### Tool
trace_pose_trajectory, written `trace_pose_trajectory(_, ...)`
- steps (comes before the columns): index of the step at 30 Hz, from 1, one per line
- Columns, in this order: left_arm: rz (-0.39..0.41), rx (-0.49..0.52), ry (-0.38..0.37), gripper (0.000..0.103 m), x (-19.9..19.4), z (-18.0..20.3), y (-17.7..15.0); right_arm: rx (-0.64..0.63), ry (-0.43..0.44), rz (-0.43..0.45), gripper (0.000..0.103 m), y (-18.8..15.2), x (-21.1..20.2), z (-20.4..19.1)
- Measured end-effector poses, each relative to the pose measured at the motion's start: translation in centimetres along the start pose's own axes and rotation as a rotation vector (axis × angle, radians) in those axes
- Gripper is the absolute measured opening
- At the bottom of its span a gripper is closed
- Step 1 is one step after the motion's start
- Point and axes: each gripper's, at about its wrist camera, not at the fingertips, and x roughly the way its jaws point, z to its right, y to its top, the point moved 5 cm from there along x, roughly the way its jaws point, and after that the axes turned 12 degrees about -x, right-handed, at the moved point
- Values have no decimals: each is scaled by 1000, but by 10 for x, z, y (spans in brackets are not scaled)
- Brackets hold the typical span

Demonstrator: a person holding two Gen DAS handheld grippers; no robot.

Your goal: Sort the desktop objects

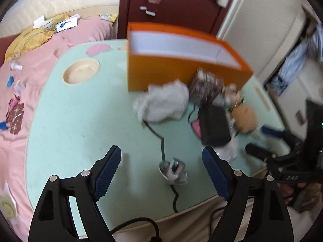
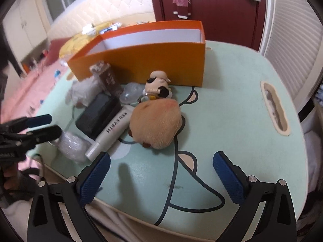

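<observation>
Clutter lay at the orange box's (image 2: pixel 141 60) six o'clock (plush toy (image 2: pixel 155 125) included); both tools, left (image 1: pixel 161 173) and right (image 2: pixel 161 173), hung spread and empty, so sorting looked unfinished.

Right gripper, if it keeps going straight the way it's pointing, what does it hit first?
Probably the tan furry plush toy, which lies centred ahead of the open right gripper on the mint-green table. Only bare tabletop shows between them, though depth is uncertain.

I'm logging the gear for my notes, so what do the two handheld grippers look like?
Both grippers, left and right, have black angular frames with silver bolts. Their fingers carry blue textured pads. A black cable trails beneath the left one.
</observation>
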Motion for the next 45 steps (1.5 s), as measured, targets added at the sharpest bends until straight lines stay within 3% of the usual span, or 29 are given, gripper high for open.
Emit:
trace_pose_trajectory(3,15,-34,-39,83,-12,-3,14,27,37,15,102,7,-5,5)
trace_pose_trajectory(10,94,-75,-45,83,-16,-8,65,-1,115,78,102,51,-20,5)
trace_pose_trajectory(12,108,-90,-47,83,-13,-11,80,3,150,110,95,70,-25,8)
trace_pose_trajectory(14,122,-105,-50,83,-11,-15,95,5,174,121,79,86,-26,12)
trace_pose_trajectory(18,117,-107,-63,83,-1,-20,115,17,218,101,70,119,-15,27)
trace_pose_trajectory(22,106,-122,-77,83,6,-28,126,43,282,27,58,143,1,46)
trace_pose_trajectory(25,119,-144,-88,83,10,-36,131,52,284,-5,57,162,13,60)
trace_pose_trajectory(30,92,-178,-93,83,19,-48,135,60,315,16,57,186,20,69)
trace_pose_trajectory(37,12,-143,-108,83,24,-50,118,91,393,-15,57,178,35,54)
trace_pose_trajectory(39,-42,-104,-86,83,29,-46,103,124,395,-20,57,172,34,57)
trace_pose_trajectory(43,-101,-20,35,83,47,-36,76,176,392,-22,57,160,28,61)
trace_pose_trajectory(45,-112,36,47,83,52,-27,63,184,381,-16,57,155,22,59)
